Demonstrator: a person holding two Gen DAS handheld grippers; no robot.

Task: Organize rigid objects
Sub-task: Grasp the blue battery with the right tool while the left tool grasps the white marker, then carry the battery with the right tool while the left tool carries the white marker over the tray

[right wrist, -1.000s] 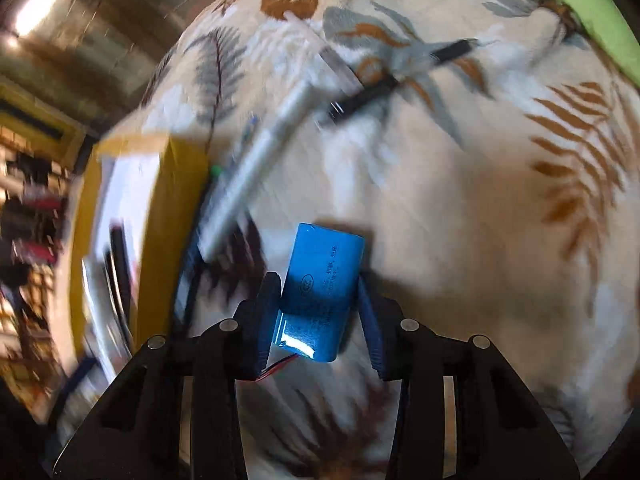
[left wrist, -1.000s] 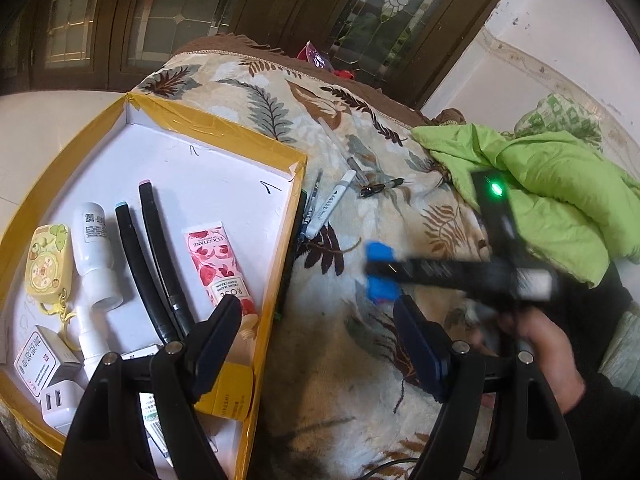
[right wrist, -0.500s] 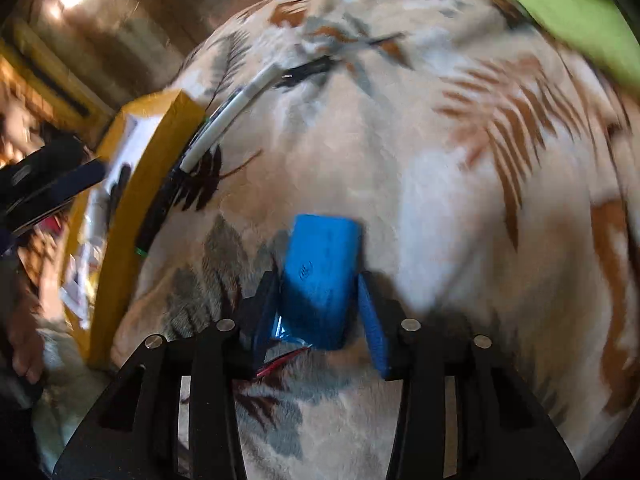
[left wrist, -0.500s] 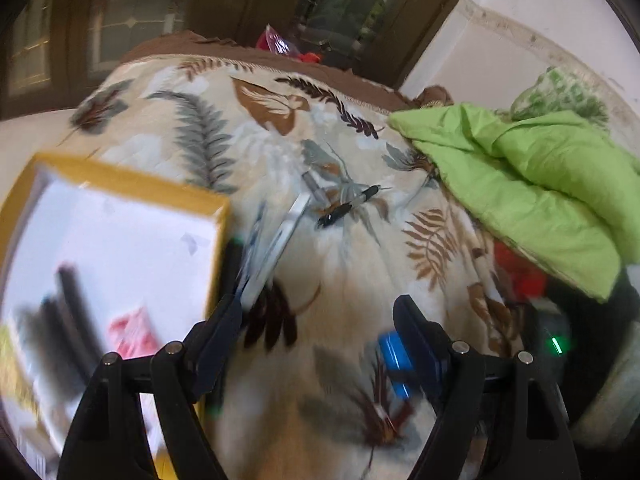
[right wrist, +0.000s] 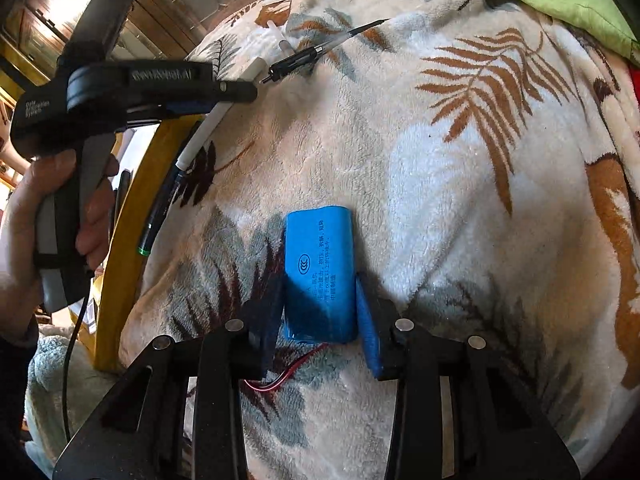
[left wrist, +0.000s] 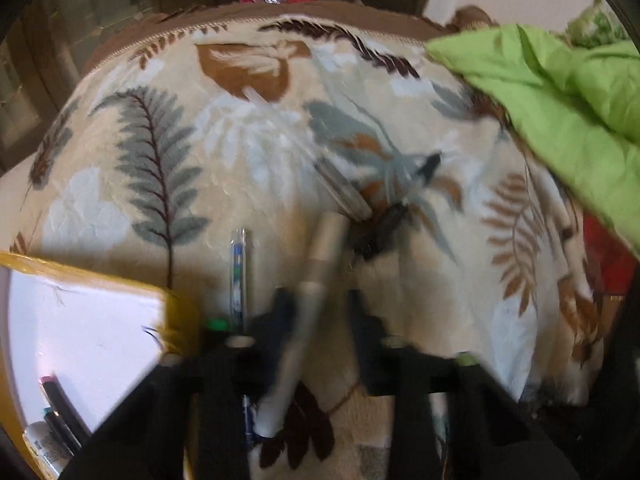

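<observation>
- Right claw (right wrist: 318, 312): jaws narrowing, pads pressed on both sides of the blue battery pack (right wrist: 320, 264), which lies on the leaf-print blanket (right wrist: 460, 200); red wires trail from its near end.
- Left claw (left wrist: 320, 316): jaws closing around the blurred white marker (left wrist: 308, 312); contact with the pads cannot be told.
- Just left of the marker: a clear blue pen (left wrist: 239, 276), then the yellow-rimmed tray (left wrist: 180, 312).
- Beyond: a black pen (left wrist: 400, 212).
- Far right: a green cloth (left wrist: 560, 100).
</observation>
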